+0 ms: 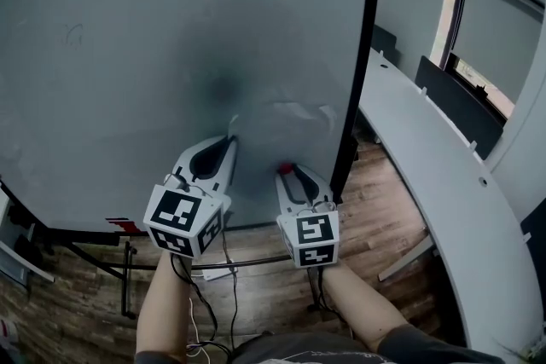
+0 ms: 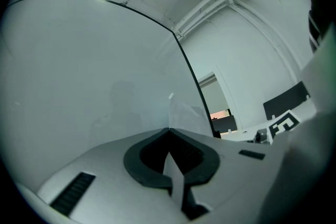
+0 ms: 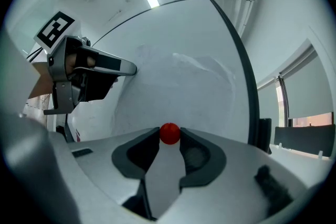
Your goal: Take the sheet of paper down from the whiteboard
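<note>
Whiteboard (image 1: 128, 55) ahead; left hand-held gripper (image 1: 231, 139), held level, pinches paper (image 1: 303, 111).

We see a pale grey whiteboard (image 1: 128, 55) in a black frame, a white sheet of paper (image 1: 299, 119) and a red magnet (image 3: 169, 133). The left gripper (image 1: 230, 141) and right gripper (image 1: 286, 171) are white, with dark grey fingers (image 3: 202, 160) and black-and-white square-patterned cubes. The floor (image 1: 375, 217) is brown wood plank.

The whiteboard (image 1: 128, 55) stands on a wooden floor (image 1: 380, 213); a sheet of paper (image 1: 303, 117) and a red magnet (image 1: 284, 169) sit against it
</note>
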The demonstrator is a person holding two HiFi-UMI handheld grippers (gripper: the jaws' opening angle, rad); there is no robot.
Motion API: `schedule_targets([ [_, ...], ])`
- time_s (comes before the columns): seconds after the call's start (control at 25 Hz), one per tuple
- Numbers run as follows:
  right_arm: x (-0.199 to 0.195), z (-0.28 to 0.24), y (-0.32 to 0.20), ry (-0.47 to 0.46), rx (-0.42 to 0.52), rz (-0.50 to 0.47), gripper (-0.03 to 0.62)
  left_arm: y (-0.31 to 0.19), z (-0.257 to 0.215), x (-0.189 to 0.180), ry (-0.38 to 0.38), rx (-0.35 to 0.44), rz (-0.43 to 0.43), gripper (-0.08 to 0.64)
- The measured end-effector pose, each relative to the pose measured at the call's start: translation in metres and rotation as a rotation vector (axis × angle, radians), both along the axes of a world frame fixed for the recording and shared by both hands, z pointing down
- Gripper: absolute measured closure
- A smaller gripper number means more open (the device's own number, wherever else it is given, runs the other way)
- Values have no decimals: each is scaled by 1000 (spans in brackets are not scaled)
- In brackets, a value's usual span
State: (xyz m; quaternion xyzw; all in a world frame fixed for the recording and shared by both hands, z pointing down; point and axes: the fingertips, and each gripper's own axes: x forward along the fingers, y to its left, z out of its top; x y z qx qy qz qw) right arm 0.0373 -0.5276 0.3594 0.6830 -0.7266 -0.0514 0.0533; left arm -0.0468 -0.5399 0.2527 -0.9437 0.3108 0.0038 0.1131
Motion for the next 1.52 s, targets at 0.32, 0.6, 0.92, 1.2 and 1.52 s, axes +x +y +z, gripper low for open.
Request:
schedule_targets([
  [0.32, 14, 7, 50, -7, 4, -94, 463, 45, 35, -9, 5, -63, -133, 549],
  [0.6, 29, 16, 108, 4, -6, -208, 463, 112, 58, -4, 17, -101, -273, 549],
  [0.92, 35, 19, 182, -12, -14, -328, 463, 197, 84, -2, 57, -141, -438, 549],
  [1.2, 52, 23, 230, -33, -27, -375, 463, 257, 106, 7, 57, -191, -503, 549],
  [1.52, 38, 32, 258, -33, -46, -443, 463, 296, 130, -10, 63, -237, -570, 549],
])
